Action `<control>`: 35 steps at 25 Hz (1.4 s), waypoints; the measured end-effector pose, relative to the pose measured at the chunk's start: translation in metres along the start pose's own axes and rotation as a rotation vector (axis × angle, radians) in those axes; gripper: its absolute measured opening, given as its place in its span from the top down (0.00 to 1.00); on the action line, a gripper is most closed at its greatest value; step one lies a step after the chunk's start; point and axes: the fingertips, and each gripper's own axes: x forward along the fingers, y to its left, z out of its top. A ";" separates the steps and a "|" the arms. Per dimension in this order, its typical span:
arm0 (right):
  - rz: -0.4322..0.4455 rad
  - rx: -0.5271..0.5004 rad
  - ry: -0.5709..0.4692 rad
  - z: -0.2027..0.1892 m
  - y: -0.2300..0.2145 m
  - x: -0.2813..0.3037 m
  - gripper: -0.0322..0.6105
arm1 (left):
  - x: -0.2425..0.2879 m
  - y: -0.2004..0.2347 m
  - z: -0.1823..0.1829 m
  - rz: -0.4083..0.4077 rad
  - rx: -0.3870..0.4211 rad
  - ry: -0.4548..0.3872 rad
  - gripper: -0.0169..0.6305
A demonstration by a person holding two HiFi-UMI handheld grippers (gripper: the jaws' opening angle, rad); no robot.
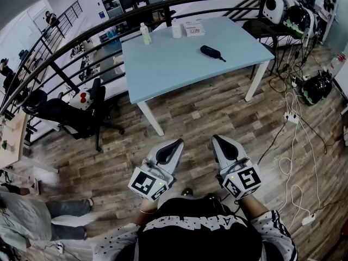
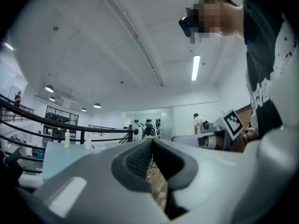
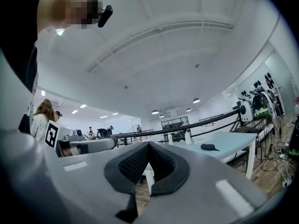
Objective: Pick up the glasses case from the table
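Note:
The black glasses case (image 1: 211, 51) lies on the right part of the light blue table (image 1: 174, 64), a thin cord trailing off its end. In the right gripper view the glasses case (image 3: 209, 147) shows small and far ahead on the table (image 3: 229, 141). Both grippers hover level over the wooden floor, close to the person's body and well short of the table. My left gripper (image 1: 178, 142) is shut with nothing in it; its jaws (image 2: 152, 141) meet at the tips. My right gripper (image 1: 216, 138) is shut and empty too, its tips (image 3: 148, 145) touching.
Two white bottles (image 1: 145, 33) (image 1: 176, 30) and a small box (image 1: 194, 29) stand along the table's far edge. A black railing (image 1: 109, 26) curves behind it. A black office chair (image 1: 76, 110) stands left of the table. Cables and power strips (image 1: 293, 118) litter the floor at right.

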 end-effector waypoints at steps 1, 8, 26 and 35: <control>-0.001 0.000 0.001 0.000 -0.001 -0.001 0.94 | 0.001 -0.001 0.000 0.001 0.000 0.001 0.97; -0.004 0.031 -0.008 -0.004 -0.011 -0.013 0.94 | 0.004 -0.012 -0.008 0.011 0.000 0.025 0.97; 0.060 0.029 -0.017 0.000 -0.047 -0.060 0.94 | 0.034 -0.066 -0.013 0.064 0.019 0.076 0.97; 0.087 0.059 0.013 -0.013 -0.055 -0.081 0.94 | 0.040 -0.086 -0.020 0.082 0.022 0.093 0.97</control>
